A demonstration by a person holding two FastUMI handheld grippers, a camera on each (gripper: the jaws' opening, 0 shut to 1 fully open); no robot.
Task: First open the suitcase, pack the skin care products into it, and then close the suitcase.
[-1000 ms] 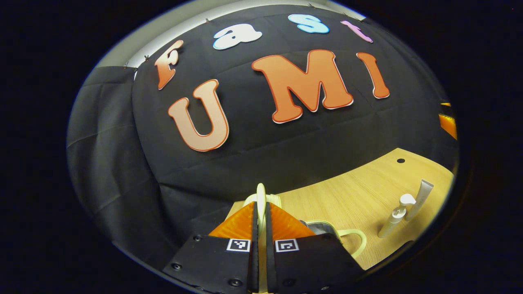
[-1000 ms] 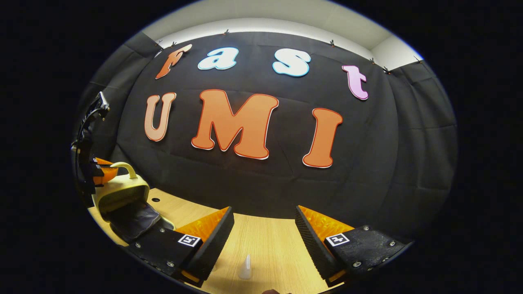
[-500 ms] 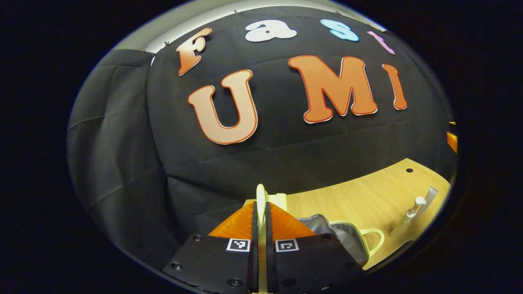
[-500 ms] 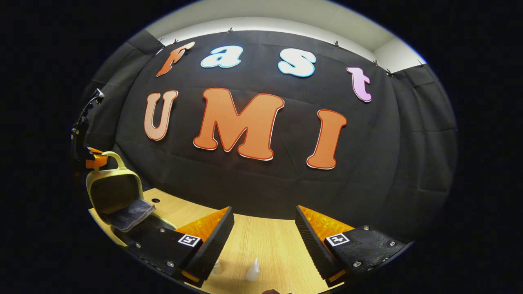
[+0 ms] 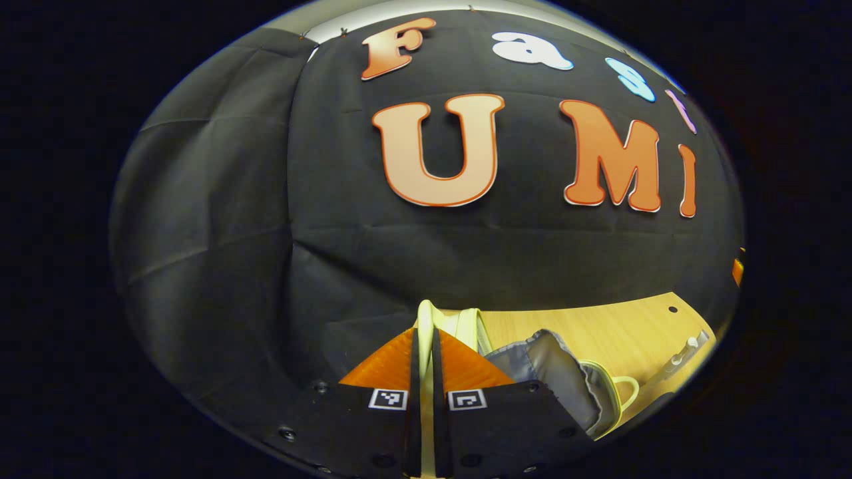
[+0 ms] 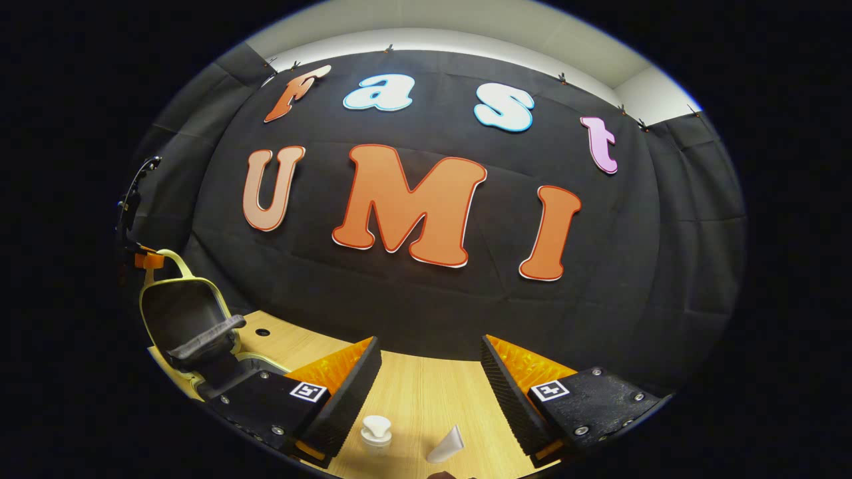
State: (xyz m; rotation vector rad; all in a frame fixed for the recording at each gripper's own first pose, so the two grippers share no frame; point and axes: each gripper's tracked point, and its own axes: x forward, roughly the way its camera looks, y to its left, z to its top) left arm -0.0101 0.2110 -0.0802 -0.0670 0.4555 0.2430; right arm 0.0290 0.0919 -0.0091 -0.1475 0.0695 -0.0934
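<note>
My left gripper (image 5: 424,336) is shut on the pale yellow lid handle (image 5: 425,311) of the small suitcase. In the right gripper view the suitcase (image 6: 190,319) stands at the far left with its lid raised about upright, dark lining showing, and the left gripper (image 6: 136,256) at its top handle. The grey lining (image 5: 549,372) and the base's handle (image 5: 626,392) lie just right of my left fingers. My right gripper (image 6: 429,369) hangs open above the table. Below its gap stand a white pump bottle (image 6: 376,431) and a white tube (image 6: 447,444). Both products (image 5: 684,349) show far right in the left gripper view.
The light wooden table (image 6: 426,392) runs up to the black cloth wall. A small round hole (image 6: 262,331) sits in the tabletop near the suitcase. A cable (image 6: 133,193) hangs behind the left gripper.
The left gripper has lifted the lid from half raised to about upright. The right gripper has shifted so the pump bottle and tube come further into its view.
</note>
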